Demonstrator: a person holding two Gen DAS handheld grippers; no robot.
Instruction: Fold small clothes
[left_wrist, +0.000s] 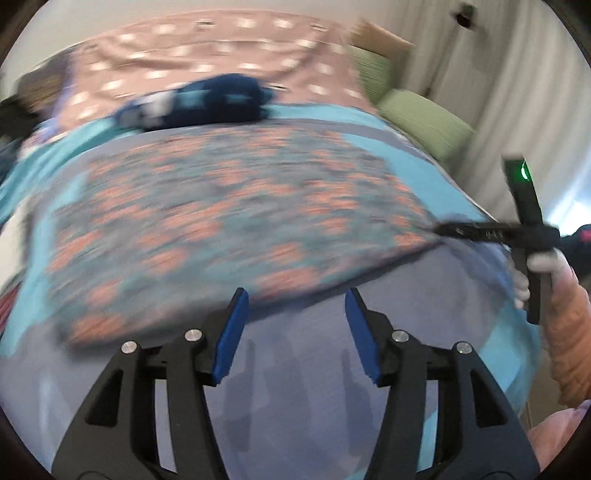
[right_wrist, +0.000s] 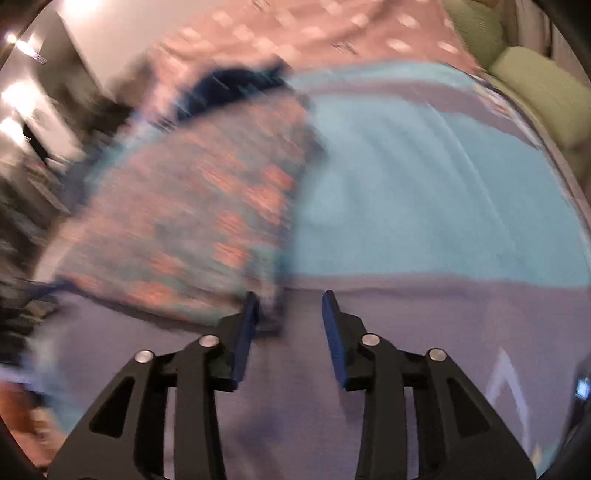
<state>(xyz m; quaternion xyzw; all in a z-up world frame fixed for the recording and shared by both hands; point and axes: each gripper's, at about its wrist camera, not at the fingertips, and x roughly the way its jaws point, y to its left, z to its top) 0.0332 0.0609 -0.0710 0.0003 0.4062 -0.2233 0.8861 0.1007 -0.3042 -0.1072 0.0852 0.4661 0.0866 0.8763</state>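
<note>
Grey garment (left_wrist: 229, 221) with orange blotches on a turquoise-and-lavender blanket (right_wrist: 424, 206); pink white-spotted sheet (left_wrist: 207, 48).

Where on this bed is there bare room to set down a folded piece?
Free: the blue stripe right of the patterned garment, and the grey band nearest the right tool. Crowded: the far side, where a dark blue cloth lies against the garment's edge.

I log heavy motion blur in both views, worst on the patterned garment (left_wrist: 229, 221); even indoor light; glaring bright patches upper left of right view; fisheye-bent edges, dark corners.
</note>
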